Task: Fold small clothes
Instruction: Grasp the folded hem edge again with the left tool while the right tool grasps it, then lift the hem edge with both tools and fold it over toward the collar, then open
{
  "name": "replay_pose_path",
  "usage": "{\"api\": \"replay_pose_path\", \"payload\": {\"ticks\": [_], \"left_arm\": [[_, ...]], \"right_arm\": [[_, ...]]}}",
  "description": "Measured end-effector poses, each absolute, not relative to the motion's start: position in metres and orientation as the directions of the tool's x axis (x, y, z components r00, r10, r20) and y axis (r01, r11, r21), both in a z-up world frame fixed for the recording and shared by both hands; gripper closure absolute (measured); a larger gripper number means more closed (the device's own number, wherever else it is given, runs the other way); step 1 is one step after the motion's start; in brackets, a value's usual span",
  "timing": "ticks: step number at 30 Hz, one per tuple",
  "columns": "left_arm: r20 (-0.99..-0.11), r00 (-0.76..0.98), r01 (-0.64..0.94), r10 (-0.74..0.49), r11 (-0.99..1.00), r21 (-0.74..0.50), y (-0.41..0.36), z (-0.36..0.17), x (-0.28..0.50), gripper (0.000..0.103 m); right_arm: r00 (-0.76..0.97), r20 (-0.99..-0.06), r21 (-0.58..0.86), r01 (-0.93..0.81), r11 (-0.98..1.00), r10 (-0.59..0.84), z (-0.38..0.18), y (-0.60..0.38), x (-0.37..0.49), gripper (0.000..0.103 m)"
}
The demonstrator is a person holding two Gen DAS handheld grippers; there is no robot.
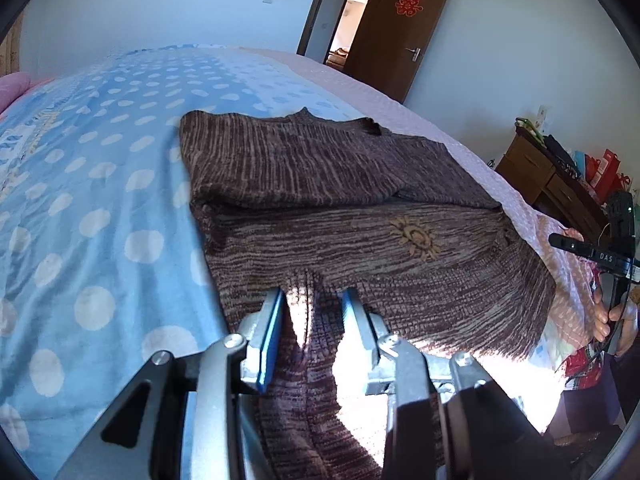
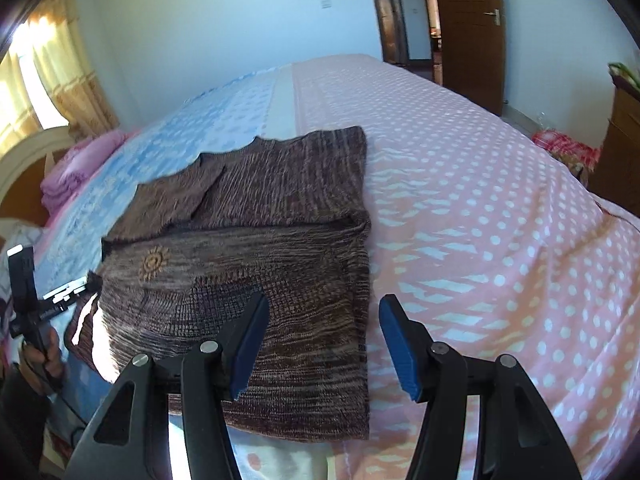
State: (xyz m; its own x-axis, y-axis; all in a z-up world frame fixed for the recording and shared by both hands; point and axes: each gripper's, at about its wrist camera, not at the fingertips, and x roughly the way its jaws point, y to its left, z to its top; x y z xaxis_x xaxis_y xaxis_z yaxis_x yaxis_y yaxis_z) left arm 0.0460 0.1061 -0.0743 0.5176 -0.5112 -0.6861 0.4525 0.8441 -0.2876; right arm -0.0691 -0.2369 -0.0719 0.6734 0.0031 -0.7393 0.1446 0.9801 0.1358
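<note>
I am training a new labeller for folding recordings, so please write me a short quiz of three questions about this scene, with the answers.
1. True or false: the right gripper is clamped on the sweater.
2. Which motif shows on the sweater? A sun, B star, C flower.
3. Which colour is the bed cover under the right gripper's right finger?
Key: 1 false, its jaws stand open astride the sweater's edge; 2 A; 3 pink.
</note>
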Motion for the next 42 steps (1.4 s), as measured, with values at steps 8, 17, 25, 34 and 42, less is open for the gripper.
{"api": "replay_pose_path", "payload": {"ticks": [8,17,25,34,42], "left_arm": [[-0.688,0.515,0.448,-0.511,0.845,-0.291,0.106,-0.079,0.049,0.073],[-0.668,0.526,0.414,-0.526,0.845,-0.339,0.112,-0.076,0.045,0.096],[-0.620,0.562,0.409,-0.548,0.835,-0.367,0.111,-0.046,0.042,0.096],[-0.558,0.622,0.366,-0.549,0.834,-0.414,0.118,-0.018,0.062,0.096],[-0.539,0.662,0.315,-0.521,0.846,-0.431,0.126,-0.004,0.103,0.096]], "right_arm": [[0.623,-0.781,-0.024,0.043,0.999,-0.046,-0.102,-0.208,-0.022,0.045],[0.625,-0.777,-0.052,0.055,0.997,-0.075,-0.107,-0.203,-0.024,0.099],[0.735,-0.678,0.052,0.087,0.995,-0.029,-0.054,-0.208,-0.049,0.099],[0.801,-0.594,0.017,0.098,0.995,-0.069,-0.015,-0.204,-0.039,0.099],[0.824,-0.557,-0.034,0.107,0.994,-0.108,0.005,-0.206,-0.011,0.100]]}}
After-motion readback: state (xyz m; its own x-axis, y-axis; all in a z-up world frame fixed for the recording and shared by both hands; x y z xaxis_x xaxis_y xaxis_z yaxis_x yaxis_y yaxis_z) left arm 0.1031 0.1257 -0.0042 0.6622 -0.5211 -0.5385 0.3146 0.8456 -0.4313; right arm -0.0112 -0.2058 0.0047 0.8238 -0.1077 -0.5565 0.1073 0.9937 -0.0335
